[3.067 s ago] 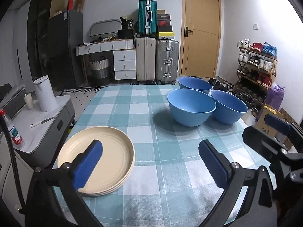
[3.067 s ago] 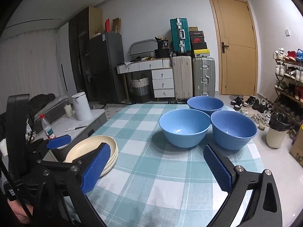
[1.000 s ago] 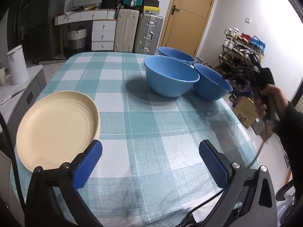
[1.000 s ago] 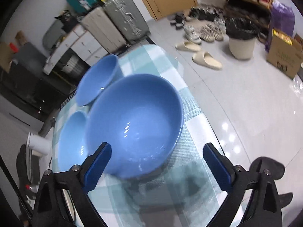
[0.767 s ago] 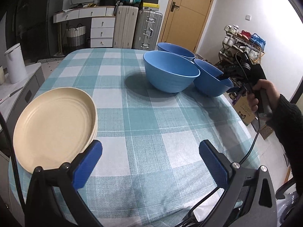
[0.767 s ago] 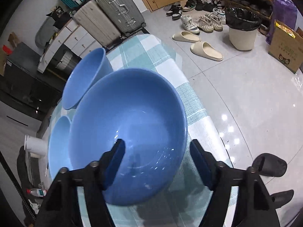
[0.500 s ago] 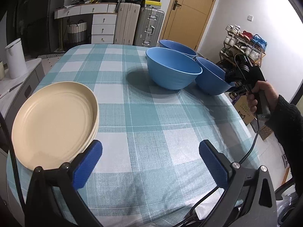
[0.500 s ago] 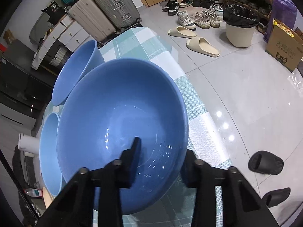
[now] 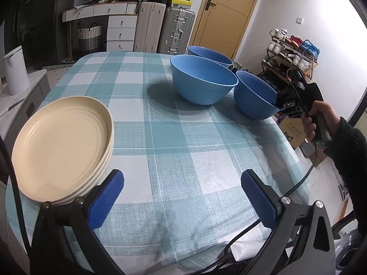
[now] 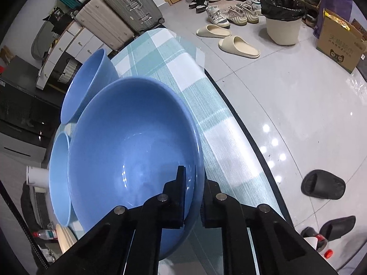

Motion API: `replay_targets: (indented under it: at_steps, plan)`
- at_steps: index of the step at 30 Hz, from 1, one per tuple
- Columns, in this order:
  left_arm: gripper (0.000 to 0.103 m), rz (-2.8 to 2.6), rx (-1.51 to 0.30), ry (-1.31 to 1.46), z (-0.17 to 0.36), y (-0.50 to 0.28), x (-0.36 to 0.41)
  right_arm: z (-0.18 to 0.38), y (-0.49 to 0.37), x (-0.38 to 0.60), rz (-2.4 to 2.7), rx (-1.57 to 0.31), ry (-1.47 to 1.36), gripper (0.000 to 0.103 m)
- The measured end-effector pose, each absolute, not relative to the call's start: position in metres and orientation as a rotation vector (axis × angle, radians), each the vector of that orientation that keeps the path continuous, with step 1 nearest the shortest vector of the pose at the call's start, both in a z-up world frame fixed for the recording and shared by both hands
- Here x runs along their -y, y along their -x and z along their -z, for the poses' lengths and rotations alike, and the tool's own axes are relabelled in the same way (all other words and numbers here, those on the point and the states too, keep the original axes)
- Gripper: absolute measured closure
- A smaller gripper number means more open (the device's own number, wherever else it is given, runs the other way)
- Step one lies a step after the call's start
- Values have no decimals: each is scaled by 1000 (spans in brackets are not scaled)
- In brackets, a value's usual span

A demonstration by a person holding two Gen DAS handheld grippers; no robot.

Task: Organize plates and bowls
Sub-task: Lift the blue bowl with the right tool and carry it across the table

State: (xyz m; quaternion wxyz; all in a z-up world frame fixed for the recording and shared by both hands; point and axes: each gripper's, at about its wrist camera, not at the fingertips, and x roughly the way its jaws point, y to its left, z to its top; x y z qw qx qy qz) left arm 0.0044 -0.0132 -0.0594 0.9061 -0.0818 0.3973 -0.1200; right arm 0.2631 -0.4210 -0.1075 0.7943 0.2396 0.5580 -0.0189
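Note:
Three blue bowls stand at the far right of the checked table (image 9: 174, 137). My right gripper (image 10: 193, 202) is shut on the rim of the nearest blue bowl (image 10: 128, 160), one pad inside and one outside. In the left wrist view that same bowl (image 9: 252, 96) sits tilted at the table's right edge, and the right gripper (image 9: 281, 105) pinches its rim in a person's hand (image 9: 317, 119). The middle bowl (image 9: 201, 80) and far bowl (image 9: 211, 56) stand behind it. A stack of cream plates (image 9: 62, 142) lies at the left. My left gripper (image 9: 181, 197) hovers open over the near table edge.
The table's right edge drops to a glossy floor with slippers (image 10: 238, 45), a bin (image 10: 284, 20) and a cardboard box (image 10: 339, 43). Suitcases (image 9: 165, 25) and a door (image 9: 220, 11) stand beyond the table. A white kettle (image 9: 13, 68) sits on a side cabinet at the left.
My right gripper sank onto the nearest blue bowl and its jaws went from wide open to shut on the rim. The left gripper stayed where it was, open.

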Motion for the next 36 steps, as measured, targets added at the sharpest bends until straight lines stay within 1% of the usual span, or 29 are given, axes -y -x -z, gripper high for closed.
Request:
replay_targets:
  at_steps: [9, 26, 36]
  plan:
    - [0, 263, -824, 162, 59, -1, 20, 105, -226, 409, -8, -1252, -440, 93]
    - [0, 227, -824, 165, 55, 2, 22, 110, -145, 345, -216, -1328, -374, 93]
    - [0, 214, -840, 161, 58, 2, 23, 118, -132, 305, -317, -1366, -343, 93]
